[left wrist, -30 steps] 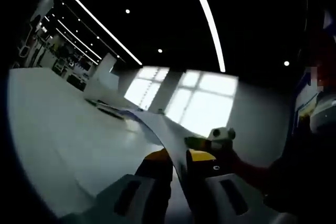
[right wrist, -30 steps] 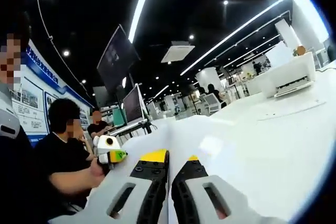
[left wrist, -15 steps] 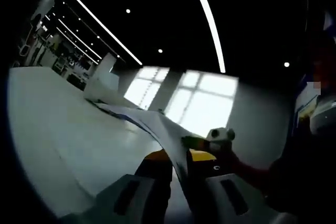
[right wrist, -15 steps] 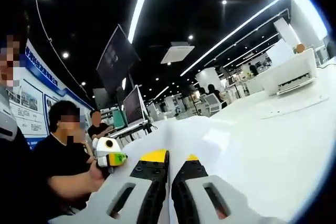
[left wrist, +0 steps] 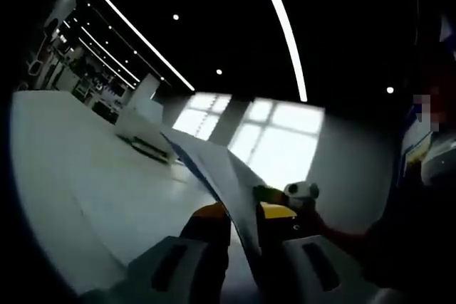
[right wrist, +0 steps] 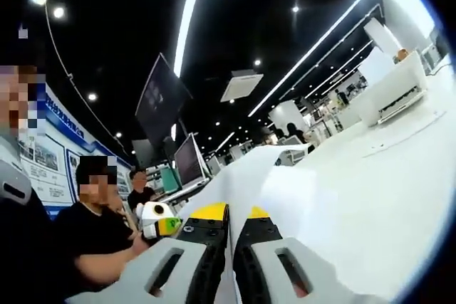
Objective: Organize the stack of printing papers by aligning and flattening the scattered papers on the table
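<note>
The paper sheets point(left wrist: 214, 169) point(right wrist: 263, 176) are held up off the white surface point(left wrist: 85, 176) point(right wrist: 385, 176), gripped edge-on between both tools. In the left gripper view the sheets rise from between the jaws of the left tool point(left wrist: 239, 213) and curve away to the far left, the far corner lifted clear above the surface. The left tool's yellow-tipped jaws are closed narrow on the near edge of the sheets. In the right gripper view the right tool point(right wrist: 231, 211) is likewise pinched narrow on the sheets, which are seen as a white fold climbing up and right from the jaw tips, with the lower part spread toward the surface on the right. The other tool point(right wrist: 160, 222), with a white body and a green-yellow tip, is seen at the left of the right gripper view, held by a hand point(right wrist: 139, 243) on a dark sleeve; the same kind of tool point(left wrist: 288, 194) is seen at the right of the left gripper view. A white printer-like box point(right wrist: 395, 94) is seen at the far right of the surface. Seated people point(right wrist: 100, 226) and monitors point(right wrist: 187, 161) are seen at the far left, under long ceiling light strips point(right wrist: 189, 5). Bright windows point(left wrist: 278, 137) are seen behind the sheets in the left gripper view.
</note>
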A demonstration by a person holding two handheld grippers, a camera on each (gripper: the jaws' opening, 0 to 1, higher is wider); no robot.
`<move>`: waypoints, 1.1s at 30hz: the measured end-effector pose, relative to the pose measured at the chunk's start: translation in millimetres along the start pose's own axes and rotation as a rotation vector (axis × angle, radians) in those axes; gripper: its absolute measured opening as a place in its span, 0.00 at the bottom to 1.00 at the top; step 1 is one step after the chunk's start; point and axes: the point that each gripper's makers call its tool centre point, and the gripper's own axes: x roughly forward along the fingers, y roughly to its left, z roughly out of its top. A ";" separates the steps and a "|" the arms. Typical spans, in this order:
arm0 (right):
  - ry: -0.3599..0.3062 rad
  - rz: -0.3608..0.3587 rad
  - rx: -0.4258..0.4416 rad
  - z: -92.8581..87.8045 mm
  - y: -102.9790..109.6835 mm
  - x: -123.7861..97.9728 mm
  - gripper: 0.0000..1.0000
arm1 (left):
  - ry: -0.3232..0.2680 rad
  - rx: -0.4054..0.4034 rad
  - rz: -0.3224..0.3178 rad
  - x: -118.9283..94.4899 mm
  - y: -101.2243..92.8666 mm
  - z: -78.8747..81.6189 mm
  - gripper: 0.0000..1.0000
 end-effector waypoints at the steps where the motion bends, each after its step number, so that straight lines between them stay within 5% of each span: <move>1: -0.003 0.001 0.007 -0.3 0.3 0.7 0.00 | 0.000 0.000 0.002 0.0 0.4 0.1 0.20; 8: -0.001 -0.038 0.050 -6.0 -9.3 2.5 0.00 | -0.005 -0.008 0.001 0.0 0.2 1.0 0.22; 9: -0.015 -0.029 0.057 -4.0 -7.4 1.7 0.00 | -0.005 -0.008 0.003 0.0 0.7 1.1 0.22; 10: -0.110 0.035 0.028 12.7 9.0 -1.7 0.00 | -0.005 -0.014 0.016 -0.2 3.7 1.0 0.22; 22: -0.039 -0.006 0.075 -12.3 0.7 7.2 0.00 | 0.009 0.024 0.024 -0.9 4.7 -2.1 0.17; 33: -0.021 -0.013 0.072 -17.0 0.1 7.6 0.00 | 0.023 0.080 0.030 -0.9 4.9 -4.6 0.09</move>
